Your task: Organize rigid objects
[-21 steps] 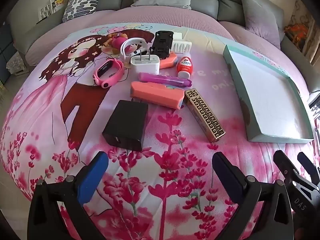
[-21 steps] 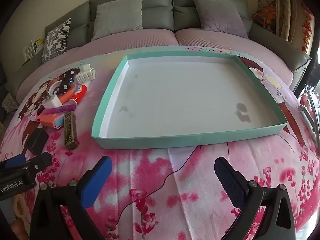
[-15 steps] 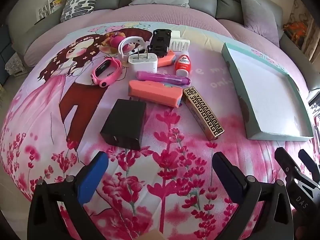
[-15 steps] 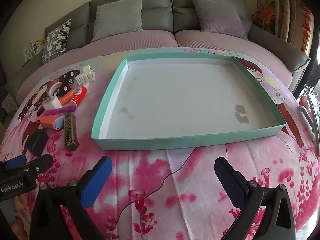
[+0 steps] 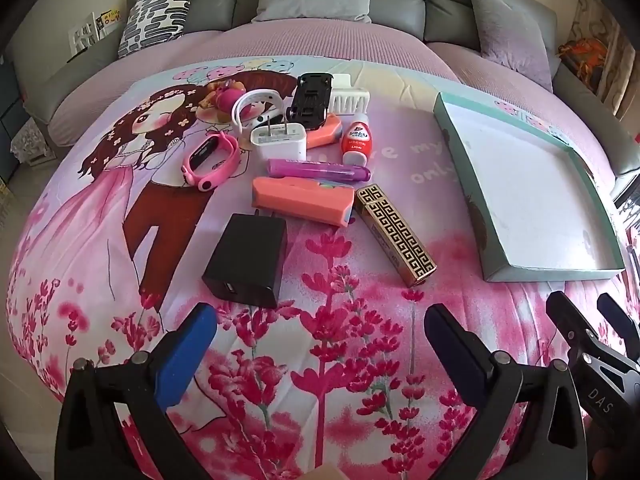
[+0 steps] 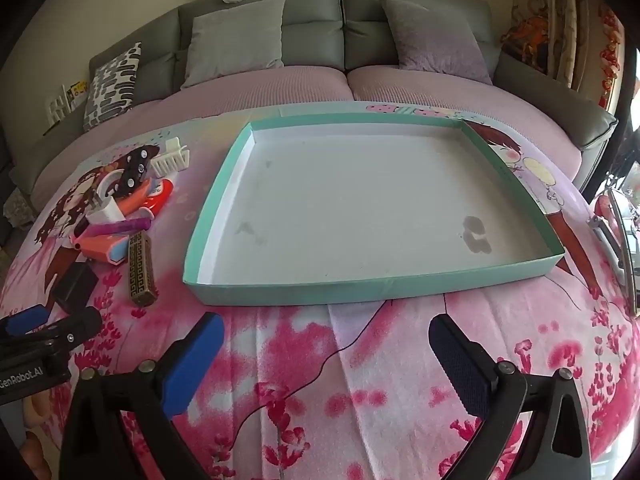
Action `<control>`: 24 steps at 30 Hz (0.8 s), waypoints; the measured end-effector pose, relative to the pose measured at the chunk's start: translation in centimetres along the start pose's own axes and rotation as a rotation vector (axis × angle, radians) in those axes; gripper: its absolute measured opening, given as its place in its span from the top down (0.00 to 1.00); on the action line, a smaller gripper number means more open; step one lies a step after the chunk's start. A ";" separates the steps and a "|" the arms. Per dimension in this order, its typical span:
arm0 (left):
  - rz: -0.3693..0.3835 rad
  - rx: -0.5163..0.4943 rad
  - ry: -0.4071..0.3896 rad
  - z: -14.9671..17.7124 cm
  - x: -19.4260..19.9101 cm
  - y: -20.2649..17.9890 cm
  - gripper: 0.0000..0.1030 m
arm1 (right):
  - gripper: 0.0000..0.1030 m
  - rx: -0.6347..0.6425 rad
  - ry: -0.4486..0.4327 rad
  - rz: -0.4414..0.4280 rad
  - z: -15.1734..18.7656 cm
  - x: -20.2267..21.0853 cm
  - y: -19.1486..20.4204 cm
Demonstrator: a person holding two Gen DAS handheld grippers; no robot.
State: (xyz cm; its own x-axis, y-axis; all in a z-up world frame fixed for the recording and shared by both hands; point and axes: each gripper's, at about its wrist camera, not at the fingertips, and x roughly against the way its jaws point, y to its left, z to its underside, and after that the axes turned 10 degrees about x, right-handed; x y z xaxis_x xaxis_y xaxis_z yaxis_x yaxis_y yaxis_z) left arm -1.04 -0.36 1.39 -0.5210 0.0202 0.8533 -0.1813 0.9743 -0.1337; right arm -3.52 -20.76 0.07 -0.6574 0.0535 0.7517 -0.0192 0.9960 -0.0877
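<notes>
Both wide apart, empty: left gripper [image 5: 320,344] above bedspread [image 5: 340,360] near black charger [image 5: 248,260]; right gripper [image 6: 326,354] before teal tray [image 6: 296,292].

Bright daylight, sharp, fisheye-warped edges

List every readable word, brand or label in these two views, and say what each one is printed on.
"LION": small red bottle; the script above it is too small to read.
"DAS": right gripper's body, at the left wrist view's edge.
"GenRobot.AI": left gripper's body, at the right wrist view's edge.
"my" and "only": printed bedspread, partly cut off by the teal tray.
Leaflets by the headboard: unreadable.
</notes>
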 end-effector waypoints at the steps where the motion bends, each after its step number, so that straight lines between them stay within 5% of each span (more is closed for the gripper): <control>1: 0.000 0.002 0.002 -0.2 0.0 0.0 0.00 | 0.00 -0.001 -0.001 0.000 0.0 0.0 0.0; 24: -0.013 0.010 0.012 -0.6 -0.2 -0.2 0.00 | 0.00 0.006 -0.010 0.005 -0.2 0.3 -0.2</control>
State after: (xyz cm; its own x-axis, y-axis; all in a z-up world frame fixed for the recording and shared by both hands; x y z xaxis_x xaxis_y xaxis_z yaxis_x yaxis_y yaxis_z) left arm -0.41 -0.41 1.56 -0.5082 0.0100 0.8612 -0.1967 0.9722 -0.1274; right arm -3.59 -20.89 0.42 -0.6647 0.0575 0.7449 -0.0203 0.9953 -0.0950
